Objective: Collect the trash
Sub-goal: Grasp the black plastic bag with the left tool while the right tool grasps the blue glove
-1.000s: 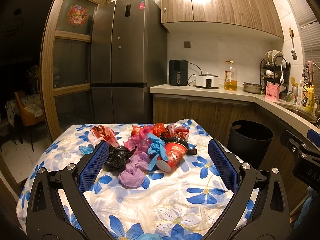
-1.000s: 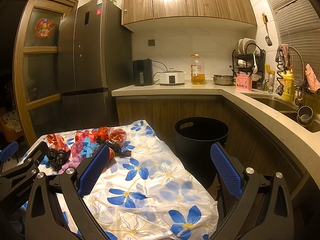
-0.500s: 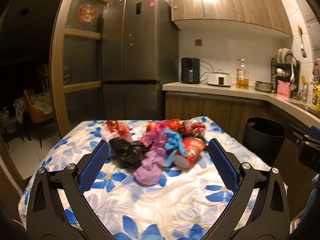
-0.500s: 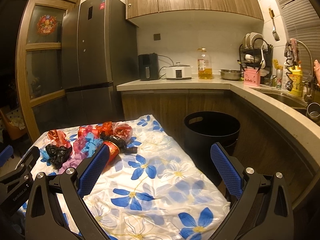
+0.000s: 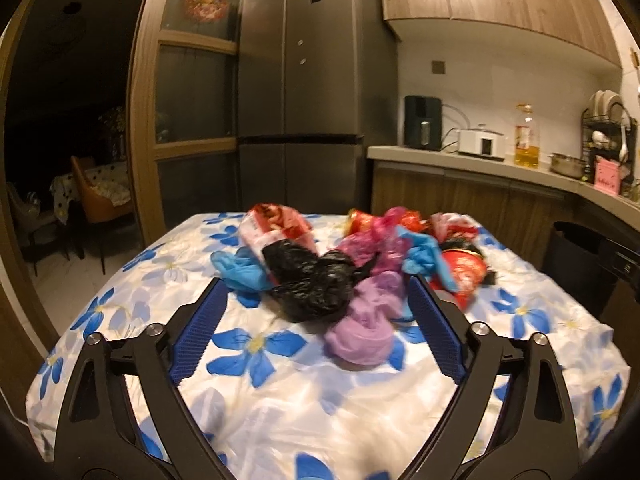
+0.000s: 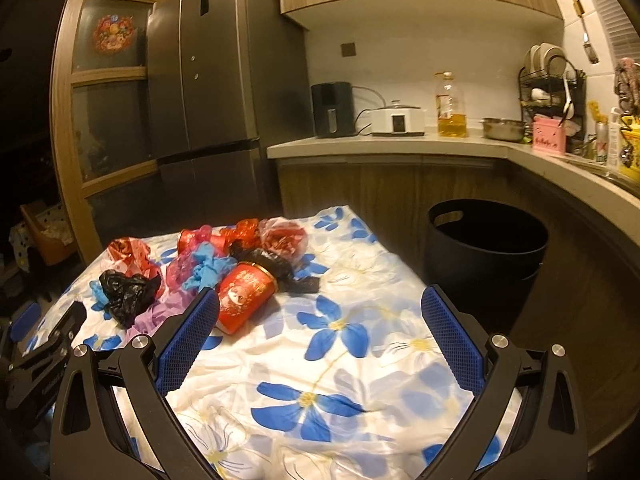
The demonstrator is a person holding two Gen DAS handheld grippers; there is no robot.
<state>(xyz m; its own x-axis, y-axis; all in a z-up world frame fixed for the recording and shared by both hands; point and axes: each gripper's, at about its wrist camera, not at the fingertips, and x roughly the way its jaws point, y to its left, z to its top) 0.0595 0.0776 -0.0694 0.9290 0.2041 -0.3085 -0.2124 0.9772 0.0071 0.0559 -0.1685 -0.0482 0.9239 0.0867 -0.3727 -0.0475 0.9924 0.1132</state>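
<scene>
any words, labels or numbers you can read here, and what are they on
None can be read as text.
Fridge: stickers at the top, too small and blurred.
Oil bottle: label print too small.
Red cup: printed picture and marks, blurred.
Pink box: dark marks along the front, not legible.
Left claw: faint pale lettering on its side, too dim to read.
Bottles by the sink: labels too small.
</scene>
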